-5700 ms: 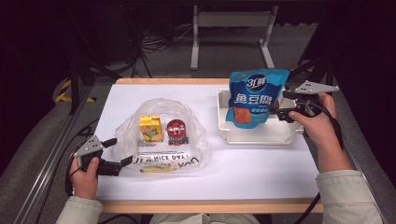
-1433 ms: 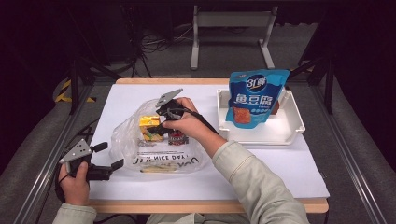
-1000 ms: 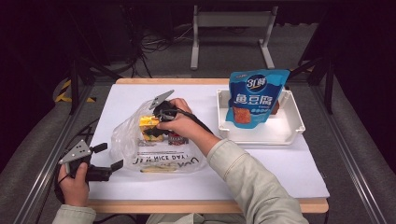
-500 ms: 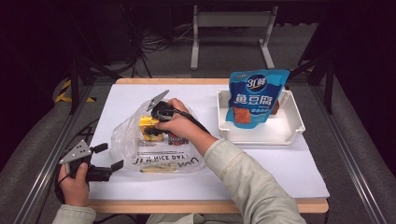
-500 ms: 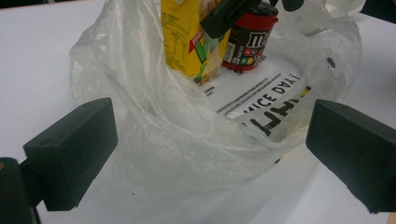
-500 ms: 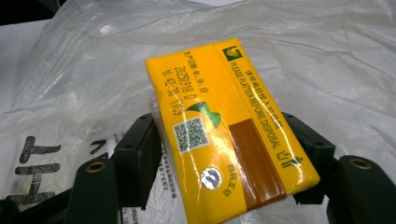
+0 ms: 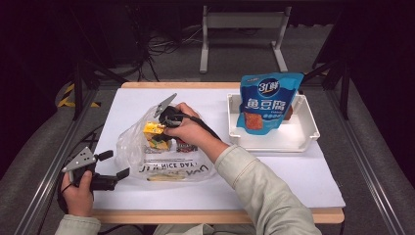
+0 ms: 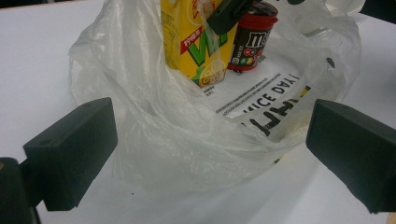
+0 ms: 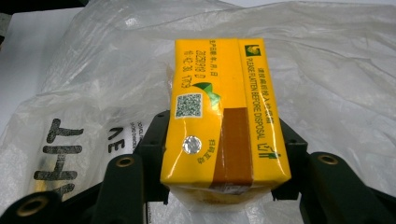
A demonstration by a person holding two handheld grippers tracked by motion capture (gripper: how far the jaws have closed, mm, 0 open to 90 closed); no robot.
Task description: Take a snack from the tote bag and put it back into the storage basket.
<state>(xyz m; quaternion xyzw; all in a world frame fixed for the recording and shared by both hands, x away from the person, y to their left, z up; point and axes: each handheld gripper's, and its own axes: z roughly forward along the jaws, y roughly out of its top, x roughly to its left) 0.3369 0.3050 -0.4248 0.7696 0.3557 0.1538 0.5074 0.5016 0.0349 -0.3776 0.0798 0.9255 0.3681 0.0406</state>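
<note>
high view: the right gripper (image 7: 157, 131) reaches into the bag (image 7: 132, 147) on the table (image 7: 293, 181), at the carton (image 7: 152, 130); the left gripper (image 7: 113, 164) rests spread by the bag's near edge.

left gripper view: its jaws gape, holding nothing, the bag between them; the carton stands upright beside a jar (image 8: 252, 35).

right gripper view: its jaws have just been closing and now pinch the carton's sides.

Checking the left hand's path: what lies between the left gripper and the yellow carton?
In the left gripper view, folds of the clear plastic bag lie between the open left gripper and the yellow carton.
</note>
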